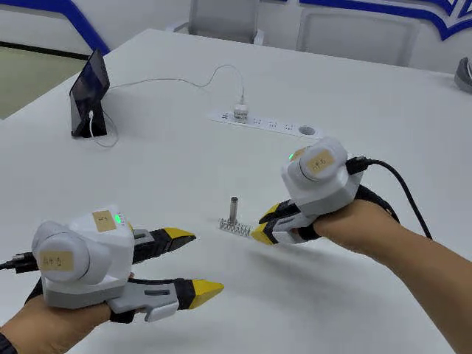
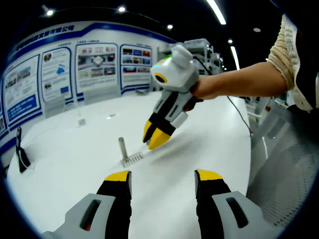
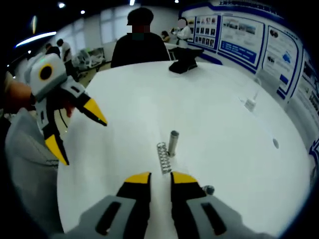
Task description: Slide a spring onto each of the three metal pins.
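Left hand-held gripper (image 1: 206, 259): It is low on the left, near the person. Its jaws are wide apart. It holds nothing.

Desk (image 1: 332, 295): It is white and flat. The spring and the pin are both on it, in the middle, between the two hand-held grippers.

Spring (image 1: 235, 226): It lies flat on its side on the desk. It touches the foot of the pin, or is just beside it. It is not on the pin yet.

Pin (image 1: 234, 209): One metal pin stands straight up, right behind the spring.

Right hand-held gripper (image 1: 262, 225): Its jaws are open only a little. It holds nothing. Its yellow tips point left, and they are just beside the right end of the spring.

Which way the spring lies: In the right gripper view the spring sits just ahead of the jaws. Its long side runs away from them, nearly in line with them.

Who is nearer: The right hand-held gripper is much nearer. The left one is well apart.

Next move, as a guess: The right one would pinch the spring, tip it upright, and lower it over the top of the pin.
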`<state>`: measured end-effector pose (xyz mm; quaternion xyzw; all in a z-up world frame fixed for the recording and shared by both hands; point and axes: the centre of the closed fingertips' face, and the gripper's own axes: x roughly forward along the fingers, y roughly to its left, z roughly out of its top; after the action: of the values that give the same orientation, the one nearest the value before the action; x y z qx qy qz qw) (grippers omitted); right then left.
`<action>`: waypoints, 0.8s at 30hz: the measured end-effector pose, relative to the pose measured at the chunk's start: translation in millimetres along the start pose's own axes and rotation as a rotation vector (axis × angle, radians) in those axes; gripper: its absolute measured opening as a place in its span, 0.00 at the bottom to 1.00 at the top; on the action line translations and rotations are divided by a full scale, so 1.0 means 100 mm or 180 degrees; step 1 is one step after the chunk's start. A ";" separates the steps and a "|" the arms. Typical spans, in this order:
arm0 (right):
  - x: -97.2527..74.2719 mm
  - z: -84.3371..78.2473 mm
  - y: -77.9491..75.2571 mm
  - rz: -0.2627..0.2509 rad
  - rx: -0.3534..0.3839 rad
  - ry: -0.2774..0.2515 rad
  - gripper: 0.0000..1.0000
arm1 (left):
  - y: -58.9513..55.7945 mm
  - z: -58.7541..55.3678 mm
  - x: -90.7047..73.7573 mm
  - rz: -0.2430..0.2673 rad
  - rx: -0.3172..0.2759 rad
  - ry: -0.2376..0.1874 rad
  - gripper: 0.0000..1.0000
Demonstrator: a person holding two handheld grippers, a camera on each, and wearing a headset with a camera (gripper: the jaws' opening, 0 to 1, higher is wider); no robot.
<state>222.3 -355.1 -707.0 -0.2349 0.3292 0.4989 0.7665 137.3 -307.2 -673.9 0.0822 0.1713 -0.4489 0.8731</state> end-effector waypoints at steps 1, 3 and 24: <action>0.02 0.01 0.00 0.0006 -0.0010 0.0004 0.17 | 0.00 0.00 0.00 0.0000 -0.0002 0.0000 0.52; 0.06 0.02 0.00 0.0009 -0.0047 0.0018 0.17 | 0.00 0.00 0.00 0.0002 -0.0003 0.0005 0.52; 0.33 -0.06 -0.04 0.0106 -0.0132 0.0269 0.16 | 0.05 -0.06 0.01 0.0008 -0.0045 0.0032 0.51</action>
<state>233.7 -340.8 -735.0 -0.2660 0.3547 0.5080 0.7385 140.7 -303.1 -679.8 0.0784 0.1788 -0.4461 0.8734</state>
